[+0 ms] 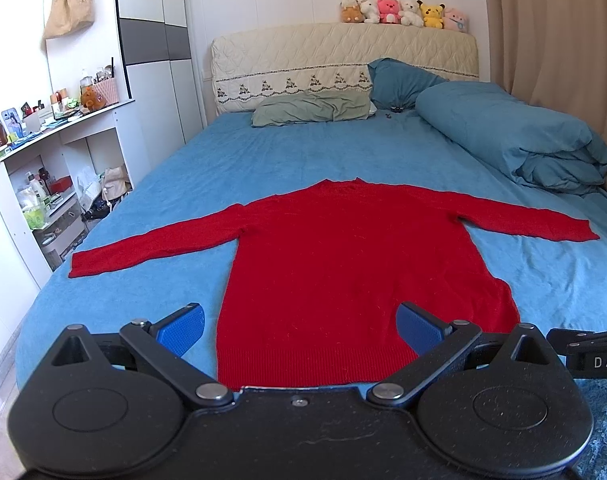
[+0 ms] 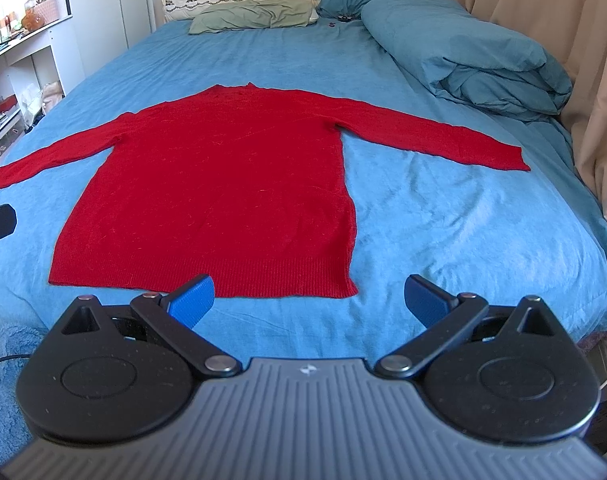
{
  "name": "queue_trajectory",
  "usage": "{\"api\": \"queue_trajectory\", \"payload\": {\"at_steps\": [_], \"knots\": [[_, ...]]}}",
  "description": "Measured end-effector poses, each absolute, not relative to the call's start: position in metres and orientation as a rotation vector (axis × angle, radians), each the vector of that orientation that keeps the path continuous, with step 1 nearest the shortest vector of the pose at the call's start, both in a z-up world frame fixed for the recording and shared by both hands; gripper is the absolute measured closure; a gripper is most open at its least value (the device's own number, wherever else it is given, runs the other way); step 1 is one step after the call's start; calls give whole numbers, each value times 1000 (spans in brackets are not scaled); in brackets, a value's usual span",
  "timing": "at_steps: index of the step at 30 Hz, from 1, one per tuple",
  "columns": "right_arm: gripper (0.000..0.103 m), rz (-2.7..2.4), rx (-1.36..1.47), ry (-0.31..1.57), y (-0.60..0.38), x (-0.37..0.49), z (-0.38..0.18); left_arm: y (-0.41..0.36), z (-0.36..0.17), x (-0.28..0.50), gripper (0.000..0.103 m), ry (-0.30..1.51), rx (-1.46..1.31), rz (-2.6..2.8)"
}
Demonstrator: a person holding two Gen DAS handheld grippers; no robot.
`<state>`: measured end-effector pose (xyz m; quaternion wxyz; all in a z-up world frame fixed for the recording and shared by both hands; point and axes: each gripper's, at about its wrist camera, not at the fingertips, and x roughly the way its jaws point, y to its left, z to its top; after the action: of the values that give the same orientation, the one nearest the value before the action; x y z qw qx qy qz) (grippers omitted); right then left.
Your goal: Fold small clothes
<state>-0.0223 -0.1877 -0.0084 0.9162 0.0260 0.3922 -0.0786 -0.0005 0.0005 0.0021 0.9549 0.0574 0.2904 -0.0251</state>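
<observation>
A red knit sweater (image 1: 335, 256) lies flat on the blue bed sheet (image 1: 175, 184), collar toward the headboard, both sleeves spread out sideways, hem toward me. My left gripper (image 1: 299, 328) is open and empty, above the hem near its left corner. The sweater also shows in the right wrist view (image 2: 223, 184). My right gripper (image 2: 309, 300) is open and empty, just short of the hem near its right corner. Part of the right gripper's body shows at the right edge of the left wrist view (image 1: 591, 350).
A folded blue duvet (image 1: 515, 136) lies at the far right of the bed, with a green pillow (image 1: 311, 108) and a blue pillow (image 1: 403, 80) at the headboard. White shelves (image 1: 43, 184) full of clutter stand left of the bed. Beige curtains (image 1: 563, 28) hang on the right.
</observation>
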Motion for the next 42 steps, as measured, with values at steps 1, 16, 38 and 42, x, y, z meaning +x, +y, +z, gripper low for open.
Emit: {"api": "queue_trajectory", "payload": {"at_steps": [1, 16, 38, 42], "knots": [[0, -161, 54, 807, -187, -22, -8, 1, 2, -1, 0, 589, 117, -51], [0, -154, 58, 799, -185, -25, -4, 1, 5, -1, 0, 579, 111, -57], [0, -149, 58, 792, -186, -26, 0, -1, 4, -7, 0, 559, 107, -37], [0, -148, 57, 792, -186, -26, 0, -1, 4, -7, 0, 561, 106, -38]]}}
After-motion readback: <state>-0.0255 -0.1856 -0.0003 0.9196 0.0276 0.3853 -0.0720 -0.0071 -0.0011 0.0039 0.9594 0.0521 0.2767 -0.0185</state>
